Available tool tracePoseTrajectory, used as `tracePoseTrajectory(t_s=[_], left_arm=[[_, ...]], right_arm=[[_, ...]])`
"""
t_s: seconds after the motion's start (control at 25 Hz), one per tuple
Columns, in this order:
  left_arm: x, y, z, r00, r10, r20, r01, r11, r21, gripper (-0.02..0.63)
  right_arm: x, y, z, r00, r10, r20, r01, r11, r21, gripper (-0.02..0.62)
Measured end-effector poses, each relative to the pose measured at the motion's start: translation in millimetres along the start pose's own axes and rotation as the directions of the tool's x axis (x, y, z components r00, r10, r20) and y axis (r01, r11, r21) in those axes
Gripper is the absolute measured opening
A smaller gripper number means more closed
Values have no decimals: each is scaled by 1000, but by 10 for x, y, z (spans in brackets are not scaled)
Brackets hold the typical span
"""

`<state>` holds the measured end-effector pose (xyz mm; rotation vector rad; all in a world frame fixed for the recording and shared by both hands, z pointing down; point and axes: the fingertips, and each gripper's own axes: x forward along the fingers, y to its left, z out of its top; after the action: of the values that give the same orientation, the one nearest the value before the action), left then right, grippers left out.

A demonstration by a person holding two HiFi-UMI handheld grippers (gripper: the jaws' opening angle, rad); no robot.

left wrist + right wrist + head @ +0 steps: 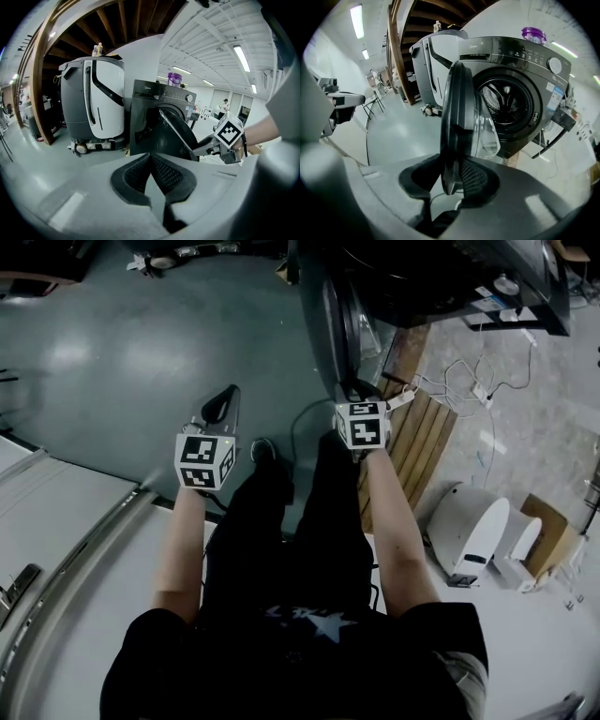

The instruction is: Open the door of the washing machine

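The dark front-loading washing machine [534,75] [161,96] [441,277] stands with its round glass door [457,108] [178,131] [336,324] swung well out from the drum opening. My right gripper [452,180] [353,390] [206,147] is shut on the door's outer rim, which runs edge-on between its pads. My left gripper [150,176] [220,407] hangs over the bare floor to the left of the door. Its jaws are shut and hold nothing.
A grey-and-white machine [93,103] [436,61] stands beside the washer. A purple bottle [533,33] sits on top of the washer. A wooden pallet [417,442], cables [478,381] and a white device [469,526] lie to the right. A white table edge [56,521] is at the left.
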<state>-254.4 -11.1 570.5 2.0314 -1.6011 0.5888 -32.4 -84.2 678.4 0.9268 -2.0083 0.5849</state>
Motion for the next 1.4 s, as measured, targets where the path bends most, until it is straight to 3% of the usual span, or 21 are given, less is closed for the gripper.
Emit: tracePoseTrajectory(t_s=[0.24,0.44,0.76,1.4], left_arm=[[-297,274,-194,1000,26,6,-26,999,-23,11],[-532,492,-375,999,50,4,-50,998,-44,11],[-827,943,-649,994,112,-16,-113,989,-99,11],[-1196,1443,-763,980,198,-2,-196,970,-143,11]], right_arm=[[78,497,68,1000,22,4,-23,999,49,129],[314,1060,-116,990,82,-116,-81,997,17,100],[522,1703,223,996,89,-18,-88,994,71,114],[832,2406,729,985,173,-2,-172,984,36,127]])
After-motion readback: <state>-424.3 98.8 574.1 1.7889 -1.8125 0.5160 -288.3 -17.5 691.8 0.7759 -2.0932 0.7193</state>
